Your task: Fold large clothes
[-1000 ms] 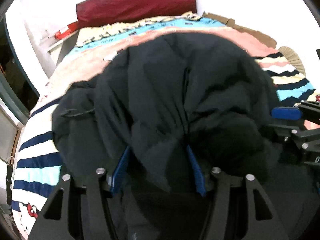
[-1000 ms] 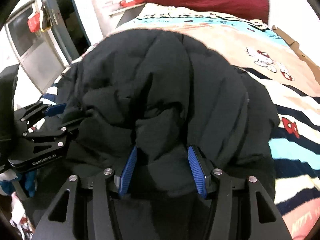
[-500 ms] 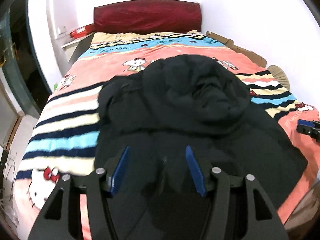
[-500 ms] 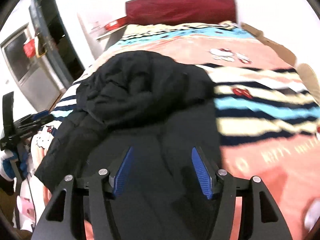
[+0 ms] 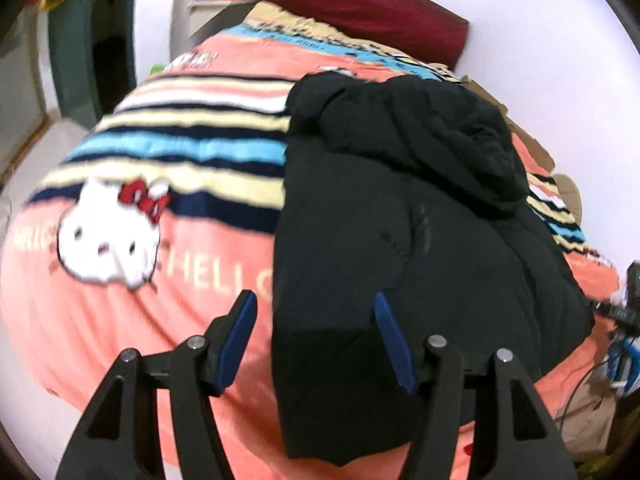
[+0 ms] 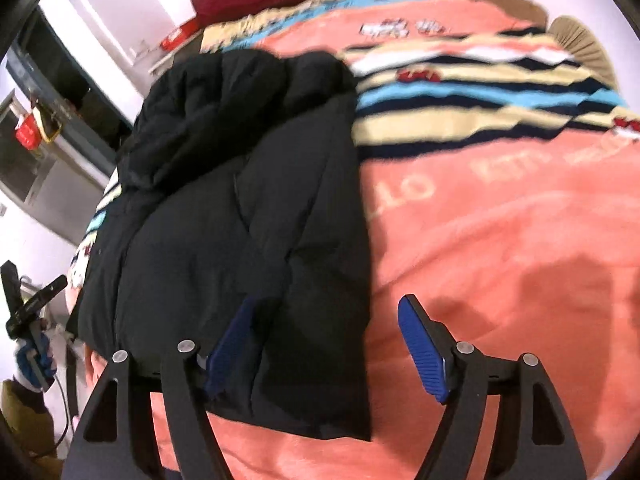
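Note:
A black puffy jacket (image 5: 420,240) lies lengthwise on the bed, its upper part and hood (image 5: 420,128) folded down over the body. My left gripper (image 5: 315,300) stands open over the jacket's left edge near the hem, and the pads do not press it. In the right wrist view the same jacket (image 6: 240,220) fills the left half. The jaws of my right gripper (image 6: 328,304) are opening over its right edge, with fabric under the left finger (image 6: 236,328) but not clamped. The left gripper (image 6: 32,304) shows at that view's far left edge.
A pink, striped cartoon-cat blanket (image 5: 160,152) covers the bed. A maroon headboard cushion (image 5: 360,4) is at the far end, and a red box (image 6: 176,36) sits on a bedside shelf. Dark cabinets (image 6: 60,92) stand beside the bed. Cables and a gloved hand (image 6: 32,360) are near the foot.
Both grippers let go of the bunched jacket and drew back toward the foot of the bed. The left one swung to the jacket's left edge, the right one to its right edge.

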Available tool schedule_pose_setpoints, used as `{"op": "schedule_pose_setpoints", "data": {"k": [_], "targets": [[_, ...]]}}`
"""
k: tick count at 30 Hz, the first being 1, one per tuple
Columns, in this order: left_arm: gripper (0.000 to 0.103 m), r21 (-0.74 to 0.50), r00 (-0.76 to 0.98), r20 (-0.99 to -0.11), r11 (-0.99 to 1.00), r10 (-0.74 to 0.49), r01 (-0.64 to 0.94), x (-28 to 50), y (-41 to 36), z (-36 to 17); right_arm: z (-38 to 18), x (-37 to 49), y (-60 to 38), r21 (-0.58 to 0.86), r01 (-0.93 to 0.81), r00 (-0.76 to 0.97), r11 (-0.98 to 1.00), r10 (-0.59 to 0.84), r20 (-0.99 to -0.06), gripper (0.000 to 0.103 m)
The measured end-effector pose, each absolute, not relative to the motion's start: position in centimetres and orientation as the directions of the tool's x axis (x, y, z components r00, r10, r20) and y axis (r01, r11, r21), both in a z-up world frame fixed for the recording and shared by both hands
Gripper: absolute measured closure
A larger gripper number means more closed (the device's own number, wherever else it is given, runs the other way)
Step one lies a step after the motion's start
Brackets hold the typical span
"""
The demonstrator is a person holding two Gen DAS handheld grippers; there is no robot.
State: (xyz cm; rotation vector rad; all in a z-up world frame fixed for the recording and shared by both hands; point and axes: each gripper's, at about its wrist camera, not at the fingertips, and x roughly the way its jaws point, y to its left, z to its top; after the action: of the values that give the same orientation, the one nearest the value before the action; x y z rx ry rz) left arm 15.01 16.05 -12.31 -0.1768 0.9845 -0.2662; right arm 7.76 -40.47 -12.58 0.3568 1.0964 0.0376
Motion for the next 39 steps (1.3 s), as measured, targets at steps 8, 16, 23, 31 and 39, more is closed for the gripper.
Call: {"op": "schedule_pose_setpoints", "data": {"k": [8, 16, 23, 31, 39], "targets": [[0.043, -0.429, 0.450, -0.794, 0.901, -0.408, 0.059, 14.2, 17.7, -16.7, -15.7, 7.5, -40.4, 0.430, 0.161, 0.393, 0.888, 0.342, -0.854, 0.027], [0.041, -0.511, 0.385, -0.764, 0.850, -0.518, 0.130, 12.7, 15.5, -17.9, -16.2, 7.5, -38.6, 0.479, 0.115, 0.344, 0.870, 0.418, -0.841, 0.036], [0.040, -0.553, 0.369, -0.744, 0.824, -0.557, 0.128, 12.7, 15.7, -18.5, -16.1, 7.5, -38.3, 0.505, 0.112, 0.335, 0.856, 0.447, -0.830, 0.051], [0.042, -0.729, 0.347, -0.609, 0.675, -0.714, 0.111, 11.7, 17.0, -19.6, -16.1, 7.2, -38.4, 0.526, 0.119, 0.328, 0.842, 0.466, -0.821, 0.065], [0.043, -0.751, 0.344, -0.588, 0.652, -0.732, 0.102, 12.8, 16.8, -19.9, -16.4, 7.1, -38.8, 0.546, 0.128, 0.330, 0.828, 0.483, -0.811, 0.066]]}}
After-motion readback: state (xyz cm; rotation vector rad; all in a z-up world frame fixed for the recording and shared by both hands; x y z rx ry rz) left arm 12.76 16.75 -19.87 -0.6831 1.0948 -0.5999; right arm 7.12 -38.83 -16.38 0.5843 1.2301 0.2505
